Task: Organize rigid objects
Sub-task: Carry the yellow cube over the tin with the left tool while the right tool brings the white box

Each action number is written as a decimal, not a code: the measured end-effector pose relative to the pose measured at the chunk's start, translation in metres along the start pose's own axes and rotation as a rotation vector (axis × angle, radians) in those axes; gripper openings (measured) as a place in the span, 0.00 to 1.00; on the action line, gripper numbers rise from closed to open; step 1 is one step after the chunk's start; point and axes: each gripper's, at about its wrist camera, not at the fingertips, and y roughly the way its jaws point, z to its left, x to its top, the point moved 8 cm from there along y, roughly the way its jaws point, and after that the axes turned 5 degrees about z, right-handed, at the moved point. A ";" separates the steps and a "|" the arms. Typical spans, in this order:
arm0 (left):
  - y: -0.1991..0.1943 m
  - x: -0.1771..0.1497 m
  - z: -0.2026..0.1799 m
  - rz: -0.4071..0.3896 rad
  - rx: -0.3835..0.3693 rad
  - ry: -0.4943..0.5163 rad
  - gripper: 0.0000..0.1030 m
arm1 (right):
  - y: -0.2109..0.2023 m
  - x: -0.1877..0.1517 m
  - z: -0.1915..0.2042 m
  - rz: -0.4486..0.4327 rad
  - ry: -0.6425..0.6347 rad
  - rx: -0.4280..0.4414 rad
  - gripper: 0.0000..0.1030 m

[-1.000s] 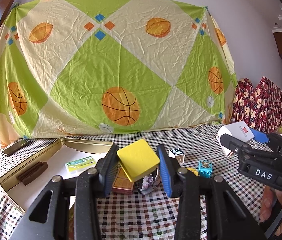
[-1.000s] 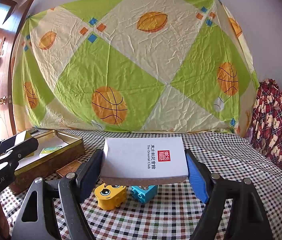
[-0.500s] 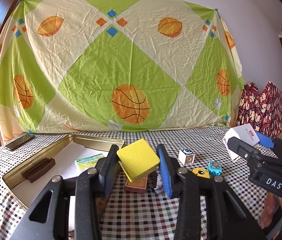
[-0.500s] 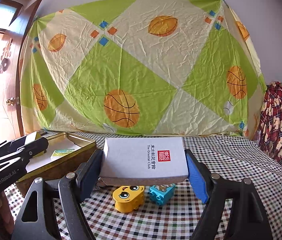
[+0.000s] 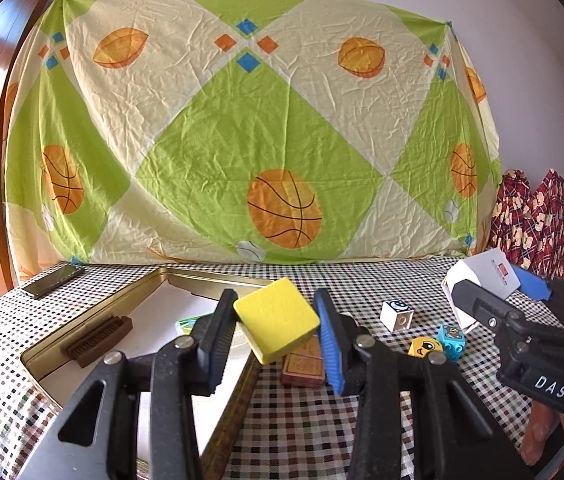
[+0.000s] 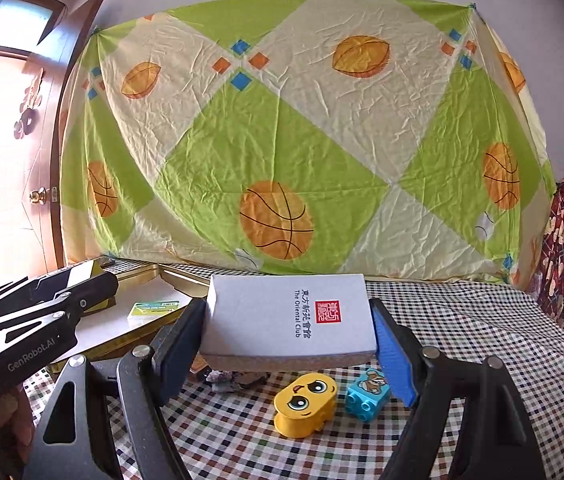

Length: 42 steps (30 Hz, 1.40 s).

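Note:
My left gripper (image 5: 276, 330) is shut on a yellow square block (image 5: 276, 318), held tilted above the right rim of the gold tin tray (image 5: 82, 330). My right gripper (image 6: 287, 332) is shut on a flat white box (image 6: 287, 314) with a red seal, held level above the checkered table. The same white box (image 5: 485, 276) and the right gripper show at the right of the left wrist view. The left gripper (image 6: 42, 304) with its yellow block appears at the left of the right wrist view, over the tray (image 6: 150, 272).
In the tray lie a brown comb-like piece (image 5: 98, 336) and a green card (image 6: 150, 310). On the tablecloth sit a brown tile (image 5: 303, 366), a white cube (image 5: 397, 314), a yellow face toy (image 6: 305, 402), a blue brick (image 6: 367, 394) and a phone (image 5: 52, 282). A sheet hangs behind.
Both grippers have shifted sideways with their loads still held; the table objects have slid right in the right wrist view and the door side shows more.

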 end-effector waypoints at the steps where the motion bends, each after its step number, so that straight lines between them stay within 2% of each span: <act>1: 0.000 0.000 0.002 -0.001 0.003 -0.001 0.37 | 0.001 0.000 0.002 0.000 -0.002 0.003 0.78; 42: -0.001 0.000 0.083 0.011 0.104 -0.086 0.37 | 0.026 0.014 0.089 -0.035 -0.064 0.106 0.78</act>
